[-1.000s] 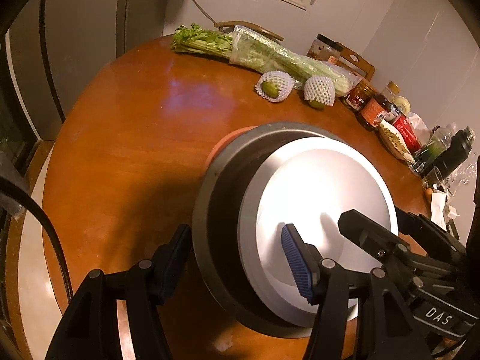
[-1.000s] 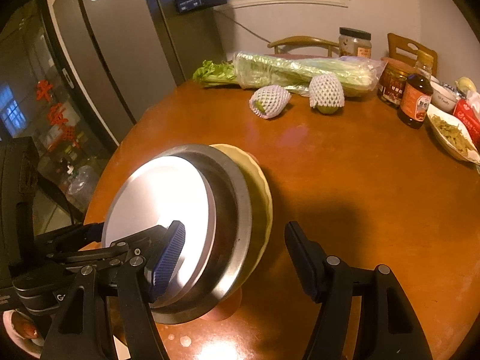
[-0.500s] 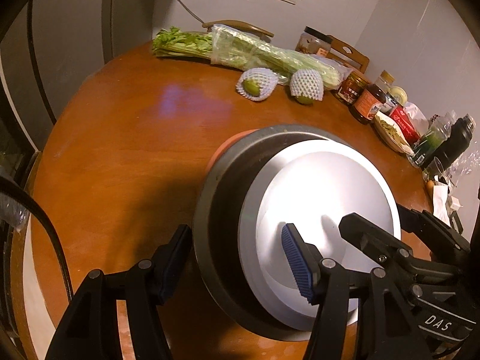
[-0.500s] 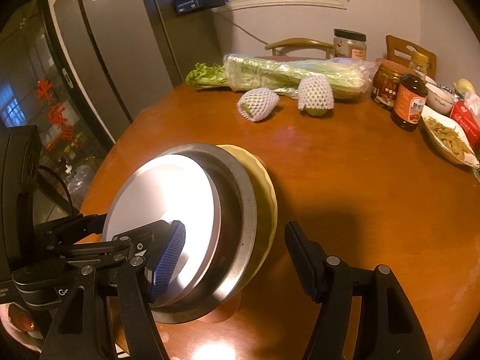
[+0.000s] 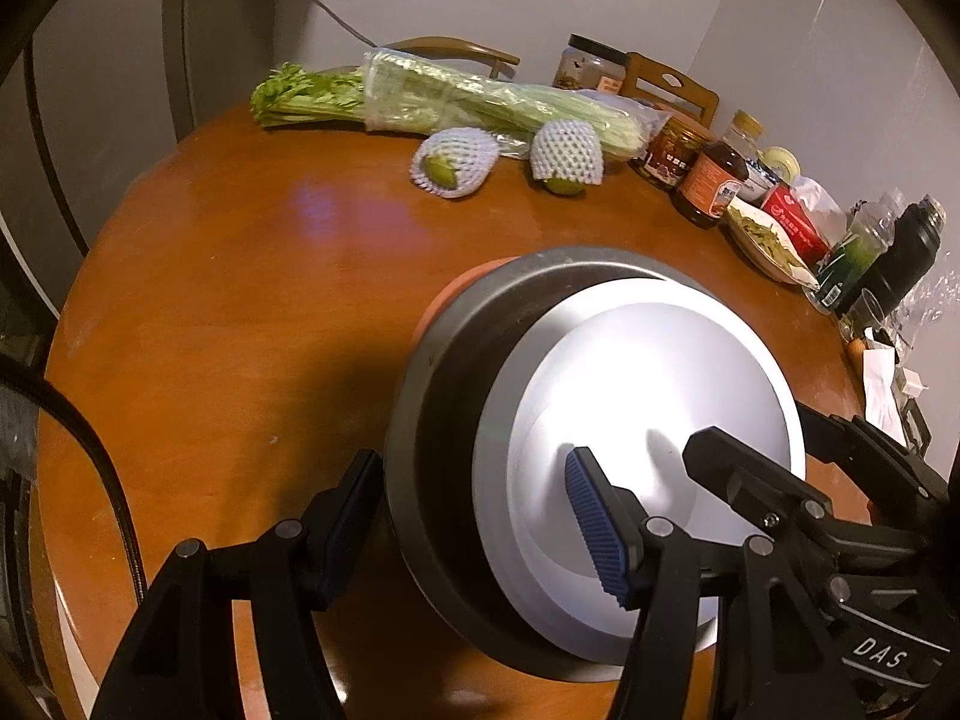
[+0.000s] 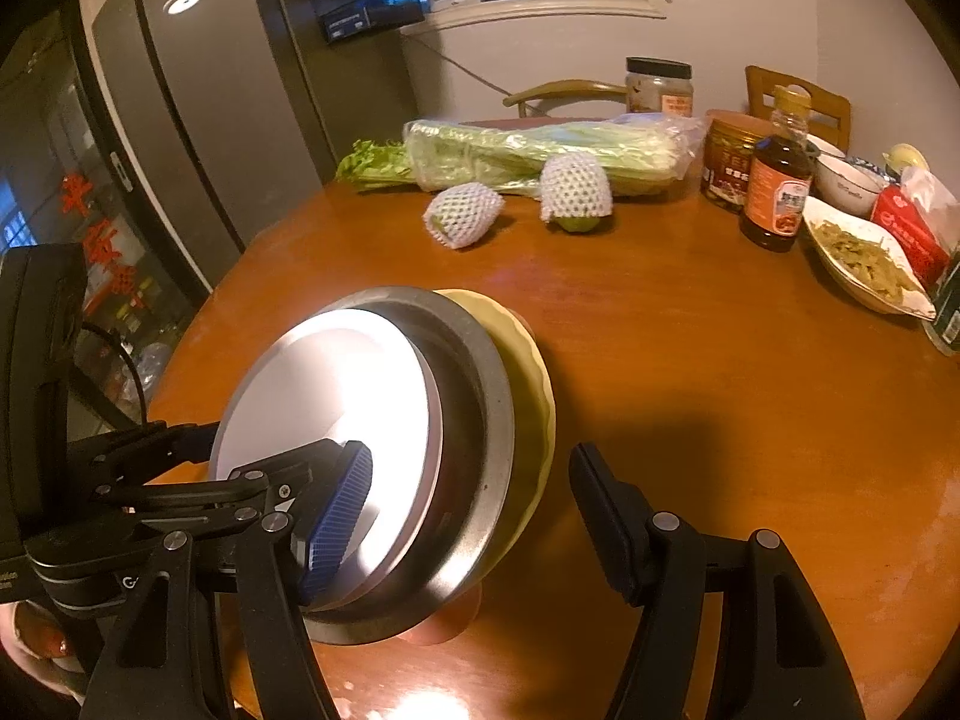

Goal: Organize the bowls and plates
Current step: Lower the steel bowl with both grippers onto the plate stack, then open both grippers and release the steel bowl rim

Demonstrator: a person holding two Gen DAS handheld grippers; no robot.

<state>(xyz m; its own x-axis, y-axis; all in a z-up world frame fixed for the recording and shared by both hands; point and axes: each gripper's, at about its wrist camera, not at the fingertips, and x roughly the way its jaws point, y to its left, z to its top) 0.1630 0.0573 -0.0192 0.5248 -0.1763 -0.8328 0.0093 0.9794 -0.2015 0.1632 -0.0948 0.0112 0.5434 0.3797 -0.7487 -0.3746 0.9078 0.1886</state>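
Observation:
A stack of dishes is gripped from both sides: a white plate (image 5: 630, 420) (image 6: 324, 396) in a steel bowl (image 5: 444, 420) (image 6: 480, 420), on a yellow plate (image 6: 534, 408), with a pink bowl (image 5: 456, 294) (image 6: 444, 624) at the bottom. My left gripper (image 5: 468, 468) is shut on the stack's rim, one pad outside the steel bowl and one on the white plate. My right gripper (image 6: 471, 456) spans the opposite rim, one pad on the white plate and the outer finger by the yellow plate's edge. I cannot tell whether the stack's base touches the table (image 5: 240, 300).
Bagged celery (image 5: 468, 102) and two net-wrapped fruits (image 5: 453, 162) lie at the far side. Jars, a sauce bottle (image 6: 777, 180), a dish of food (image 6: 864, 258) and bottles crowd the right edge. A fridge (image 6: 180, 120) stands left, with chairs behind the table.
Both grippers and the stack have moved together to the right over the table, so the far items have slid left in both views. Both grips look the same.

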